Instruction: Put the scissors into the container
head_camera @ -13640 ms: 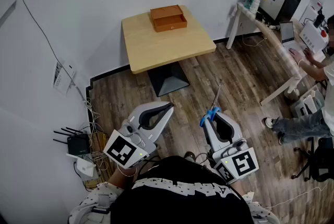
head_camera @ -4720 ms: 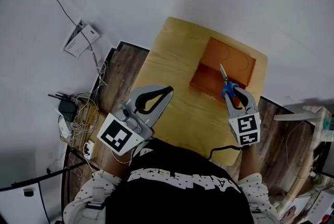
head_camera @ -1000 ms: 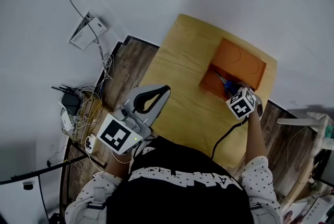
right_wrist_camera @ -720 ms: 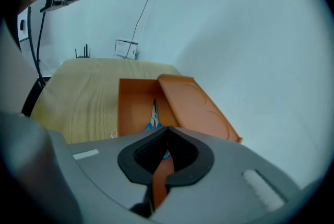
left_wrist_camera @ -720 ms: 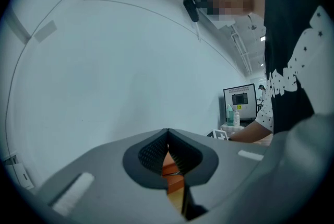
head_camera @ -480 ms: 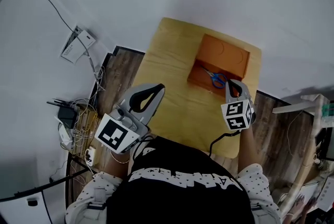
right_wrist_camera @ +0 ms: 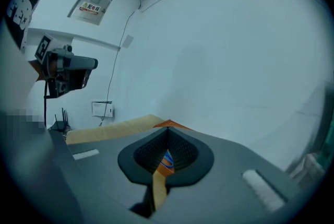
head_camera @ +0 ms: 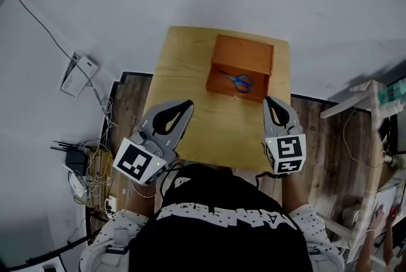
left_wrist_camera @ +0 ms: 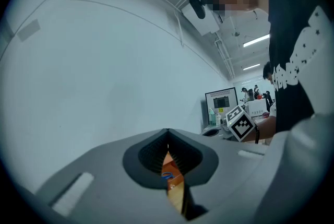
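The blue-handled scissors (head_camera: pixel 240 81) lie inside the open orange container (head_camera: pixel 241 49) at the far side of the wooden table (head_camera: pixel 187 84). My right gripper (head_camera: pixel 269 100) hangs shut and empty over the table's near right edge, a short way in front of the container. At the near left edge my left gripper (head_camera: pixel 188 103) is also shut with nothing in it. A sliver of the scissors (left_wrist_camera: pixel 168 176) shows below the closed tips of the left gripper (left_wrist_camera: pixel 167 131) in the left gripper view. In the right gripper view, the right gripper (right_wrist_camera: pixel 167 129) frames the scissors (right_wrist_camera: pixel 167 157) the same way.
A white wall runs behind the table. A router with a tangle of cables (head_camera: pixel 79 160) sits on the floor at the left. A white desk (head_camera: pixel 355 106) stands at the right. A monitor (left_wrist_camera: pixel 222 103) shows far off in the left gripper view.
My right gripper has let go of the scissors, which now lie in the container, shut empty and pulled back toward me. The left gripper has hardly moved.
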### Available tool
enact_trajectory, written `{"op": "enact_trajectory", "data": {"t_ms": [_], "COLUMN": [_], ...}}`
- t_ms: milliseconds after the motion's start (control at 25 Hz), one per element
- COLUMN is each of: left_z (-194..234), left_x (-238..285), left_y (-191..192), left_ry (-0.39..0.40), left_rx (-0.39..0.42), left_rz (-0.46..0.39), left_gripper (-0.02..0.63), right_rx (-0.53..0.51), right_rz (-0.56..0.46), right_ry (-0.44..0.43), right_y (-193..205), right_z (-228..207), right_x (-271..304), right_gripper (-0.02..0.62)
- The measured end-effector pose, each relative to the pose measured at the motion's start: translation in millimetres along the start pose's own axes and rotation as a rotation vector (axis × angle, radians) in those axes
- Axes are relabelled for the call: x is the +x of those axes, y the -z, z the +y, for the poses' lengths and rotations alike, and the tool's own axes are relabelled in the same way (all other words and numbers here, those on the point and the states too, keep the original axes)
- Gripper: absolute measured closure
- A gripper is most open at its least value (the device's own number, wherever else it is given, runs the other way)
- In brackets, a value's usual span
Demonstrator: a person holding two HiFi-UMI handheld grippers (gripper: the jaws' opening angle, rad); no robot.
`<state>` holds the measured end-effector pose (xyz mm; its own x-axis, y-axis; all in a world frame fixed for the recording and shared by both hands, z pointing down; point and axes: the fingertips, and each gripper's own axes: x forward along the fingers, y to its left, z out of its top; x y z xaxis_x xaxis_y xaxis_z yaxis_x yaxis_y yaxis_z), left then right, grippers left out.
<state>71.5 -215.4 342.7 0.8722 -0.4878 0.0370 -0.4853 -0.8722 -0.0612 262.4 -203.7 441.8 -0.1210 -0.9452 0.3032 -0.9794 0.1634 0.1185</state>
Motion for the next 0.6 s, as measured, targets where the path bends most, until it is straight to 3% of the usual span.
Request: {"op": "enact_trajectory", "data": {"t_ms": [600], "left_z": [-31.3], "left_x": [7.7], "left_y": [-7.8], "left_ry": [0.055], "left_rx": [0.013], "left_rz": [-0.025], "left_gripper": [0.604], "right_rx": [0.010], "right_rz": [-0.038], "right_ry": [0.063], "right_y": [-3.4], "right_z": [-9.9], "right_x": [-59.8], "right_gripper": [0.581]}}
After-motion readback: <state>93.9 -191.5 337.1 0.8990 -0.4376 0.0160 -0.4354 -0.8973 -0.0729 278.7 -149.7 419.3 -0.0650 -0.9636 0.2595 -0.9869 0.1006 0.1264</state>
